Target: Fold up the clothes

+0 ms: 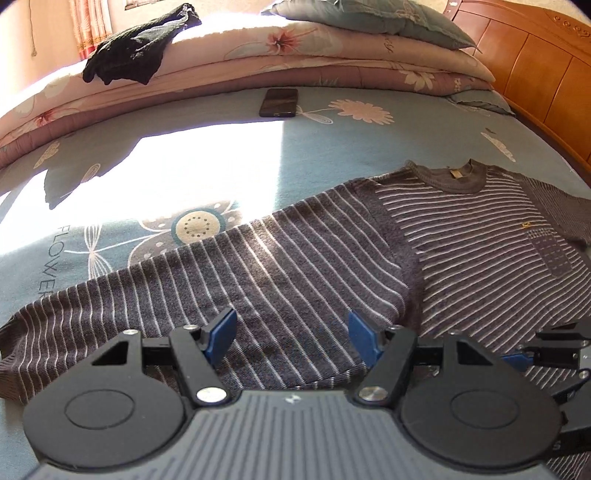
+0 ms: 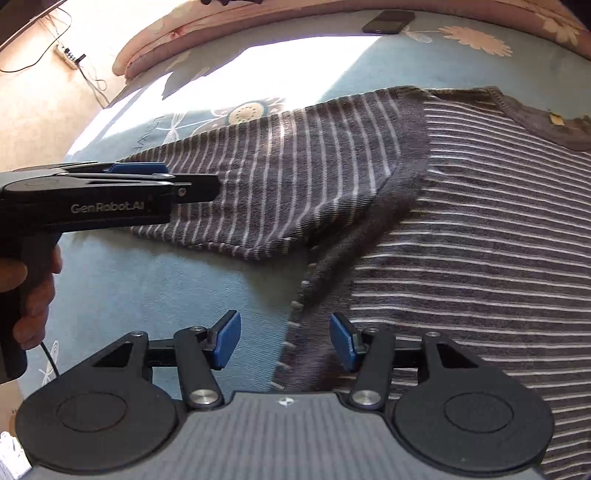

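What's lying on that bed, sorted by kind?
Sweaters: 1, striped
Dark clothes: 1, black heap
Phones: 1
Quilts: 1, folded
Pillows: 1
Total: 5

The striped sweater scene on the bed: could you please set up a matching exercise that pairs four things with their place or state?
Things:
1. striped sweater
2. phone
3. black garment
4. left gripper

Places or states:
a. draped on the folded quilt
b. open, above the sweater's sleeve
c. spread flat on the blue bedspread
d. on the bedspread, near the quilt

Pairs: 1-c, 2-d, 3-a, 4-b
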Demonstrator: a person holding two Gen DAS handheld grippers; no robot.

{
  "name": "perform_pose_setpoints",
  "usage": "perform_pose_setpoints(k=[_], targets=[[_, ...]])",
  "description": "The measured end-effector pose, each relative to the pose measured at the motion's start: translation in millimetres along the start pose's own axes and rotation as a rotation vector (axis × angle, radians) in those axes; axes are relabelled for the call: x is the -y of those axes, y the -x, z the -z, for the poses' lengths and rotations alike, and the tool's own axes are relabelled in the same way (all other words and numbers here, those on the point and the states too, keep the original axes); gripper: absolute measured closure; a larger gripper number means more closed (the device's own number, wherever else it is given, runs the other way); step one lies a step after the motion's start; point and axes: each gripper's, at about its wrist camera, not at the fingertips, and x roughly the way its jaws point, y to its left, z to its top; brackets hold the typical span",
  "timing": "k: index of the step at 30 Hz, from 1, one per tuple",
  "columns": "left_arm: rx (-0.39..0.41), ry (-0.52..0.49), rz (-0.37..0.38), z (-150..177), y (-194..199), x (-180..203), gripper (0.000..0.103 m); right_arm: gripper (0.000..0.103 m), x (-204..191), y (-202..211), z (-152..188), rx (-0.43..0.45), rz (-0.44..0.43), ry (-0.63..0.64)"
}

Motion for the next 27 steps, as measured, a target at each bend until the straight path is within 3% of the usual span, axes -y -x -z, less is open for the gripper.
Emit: perform_pose_setpoints(k=[3, 5, 10, 14, 17, 19, 27], targets=[[-0.008, -0.020, 0.105, -11, -5, 41, 0.035, 0.039, 54, 26, 2, 0.025, 0.164, -0.071], [-0.055, -0.059, 0.160, -11, -17, 75, 0.034, 0.037, 98, 35, 2, 0.021, 0.265, -0.128], [-0.203, -0.133, 0.192, 10, -50, 147, 0.034, 0.036, 193, 45, 27, -0.039, 0.422, -0.287], [-0.298, -0.111, 0.160, 27, -70, 172, 0.034, 0.032, 223, 35, 46, -0.086, 0.421, -0.331], [-0.346, -0.083, 0.128, 37, -78, 178, 0.032, 0.011, 222, 31, 52, -0.062, 0.372, -0.304], [-0.341, -0.074, 0.126, 38, -78, 180, 0.022, 0.002, 218, 27, 53, -0.081, 0.359, -0.287], [-0.355, 0.060, 0.094, 35, -85, 180, 0.008, 0.000, 209, 25, 58, -0.123, 0.362, -0.244]])
